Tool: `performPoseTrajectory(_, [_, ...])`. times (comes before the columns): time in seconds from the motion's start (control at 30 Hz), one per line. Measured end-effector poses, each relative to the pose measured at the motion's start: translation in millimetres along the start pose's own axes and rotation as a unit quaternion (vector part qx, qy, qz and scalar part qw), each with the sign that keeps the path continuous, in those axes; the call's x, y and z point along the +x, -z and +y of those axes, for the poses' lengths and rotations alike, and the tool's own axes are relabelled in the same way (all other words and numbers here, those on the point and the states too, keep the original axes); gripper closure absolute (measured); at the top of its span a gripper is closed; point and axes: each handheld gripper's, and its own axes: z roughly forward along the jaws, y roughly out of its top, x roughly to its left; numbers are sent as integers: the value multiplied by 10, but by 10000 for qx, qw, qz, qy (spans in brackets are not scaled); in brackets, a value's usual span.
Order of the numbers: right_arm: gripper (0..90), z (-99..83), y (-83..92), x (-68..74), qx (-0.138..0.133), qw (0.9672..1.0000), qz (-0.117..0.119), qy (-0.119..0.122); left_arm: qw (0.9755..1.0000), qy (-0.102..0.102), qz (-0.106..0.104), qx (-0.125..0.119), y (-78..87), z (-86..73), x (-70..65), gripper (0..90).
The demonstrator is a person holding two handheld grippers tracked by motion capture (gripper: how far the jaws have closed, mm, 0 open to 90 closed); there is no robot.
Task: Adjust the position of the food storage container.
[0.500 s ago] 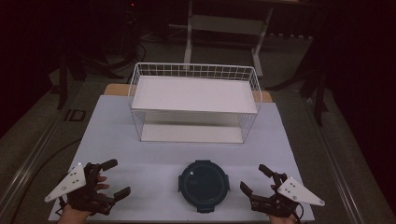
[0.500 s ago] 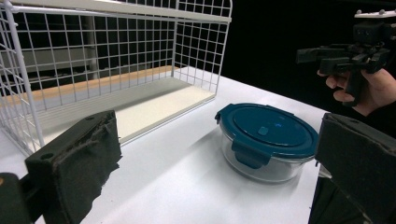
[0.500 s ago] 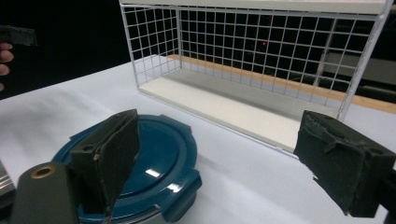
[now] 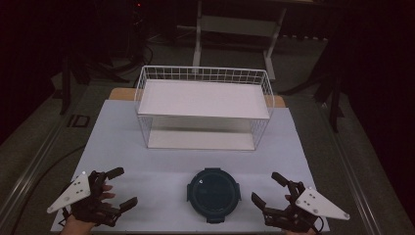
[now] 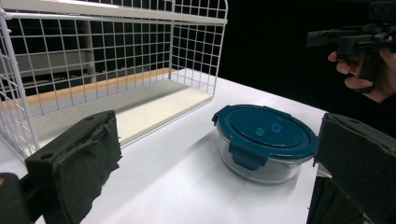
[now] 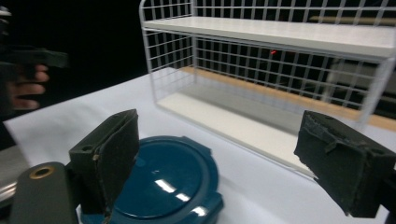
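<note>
Hand-held grippers flanked a round glass container with a dark teal clip lid [image 4: 214,194] on the white counter [image 4: 161,166], before a white wire shelf rack [image 4: 203,105]. Left hand-held gripper [image 4: 121,187] and right hand-held gripper [image 4: 266,188] both stood released, touching nothing.

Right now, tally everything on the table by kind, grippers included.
Round glass container with blue lid: 1
White wire shelf rack: 1
Grippers, both open: 2, the left gripper and the right gripper
Total: 4
</note>
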Motion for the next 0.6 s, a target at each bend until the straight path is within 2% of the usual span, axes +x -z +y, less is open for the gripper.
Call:
performPoseTrajectory(0.1, [130, 41, -14, -15, 65, 9999, 84, -54, 10000, -9, 12, 11, -1, -2, 4, 3])
performPoseTrajectory(0.13, [127, 106, -62, -19, 233, 9995, 155, -124, 10000, -10, 15, 27, -6, -3, 3, 3])
performPoseTrajectory(0.17, [127, 126, -79, -18, 290, 9994, 154, -129, 10000, -10, 15, 33, -11, -4, 2, 3])
performPoseTrajectory(0.23, [127, 162, -123, -23, 371, 9981, 466, -179, 10000, -13, 12, 43, -17, -4, 1, 3])
performPoseTrajectory(0.33, [130, 179, -194, 5, 448, 9961, 701, -301, 10000, -8, 9, 52, -25, -7, 2, 3])
performPoseTrajectory(0.43, [134, 168, -244, 46, 527, 9954, 778, -211, 10000, -9, 7, 59, -27, -9, 3, 3])
performPoseTrajectory(0.5, [175, 127, -316, 93, 640, 9930, 944, -319, 10000, -9, 4, 65, -28, -9, 3, 3])
performPoseTrajectory(0.53, [246, 105, -349, 104, 757, 9903, 1103, -377, 10000, -9, 2, 60, -27, -11, 7, 3])
performPoseTrajectory(0.6, [325, 67, -387, 146, 886, 9888, 1161, -320, 10000, -7, -1, 68, -30, -13, 11, 3])
